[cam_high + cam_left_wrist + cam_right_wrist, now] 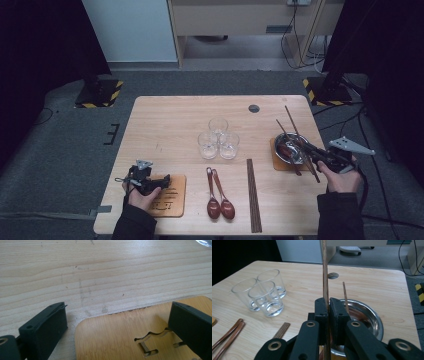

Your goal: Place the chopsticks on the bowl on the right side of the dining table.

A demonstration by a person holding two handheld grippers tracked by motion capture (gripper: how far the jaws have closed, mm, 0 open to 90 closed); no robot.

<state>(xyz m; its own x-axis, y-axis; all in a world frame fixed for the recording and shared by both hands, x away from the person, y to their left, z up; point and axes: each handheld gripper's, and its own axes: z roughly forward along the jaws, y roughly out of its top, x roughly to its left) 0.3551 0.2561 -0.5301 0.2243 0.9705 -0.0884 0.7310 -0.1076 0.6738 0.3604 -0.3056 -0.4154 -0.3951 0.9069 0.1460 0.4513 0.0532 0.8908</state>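
Pinching one chopstick [325,270] between its closed jaws, your right gripper [311,150] sits at the near right rim of the metal bowl [367,315], which rests on a wooden coaster [276,157] by the table's right edge. In the right gripper view the held stick rises straight up from the jaws, and a second chopstick [345,296] leans in the bowl just behind them. In the high view the sticks cross the bowl and stretch toward the far right of the table [165,120]. Left of the bowl, another pair of chopsticks [253,195] lies flat, running front to back, with two brown spoons [219,197] side by side beyond it. Three clear glasses [218,138] stand bunched together mid-table, touching one another, well apart from the bowl. A dark round hole [254,108] marks the far side of the tabletop. Your left gripper [150,184] rests low at the near left with its jaws spread wide and nothing between them, straddling the corner of a second wooden coaster [120,337] with cut-out slots. No readable writing or brand shows anywhere.
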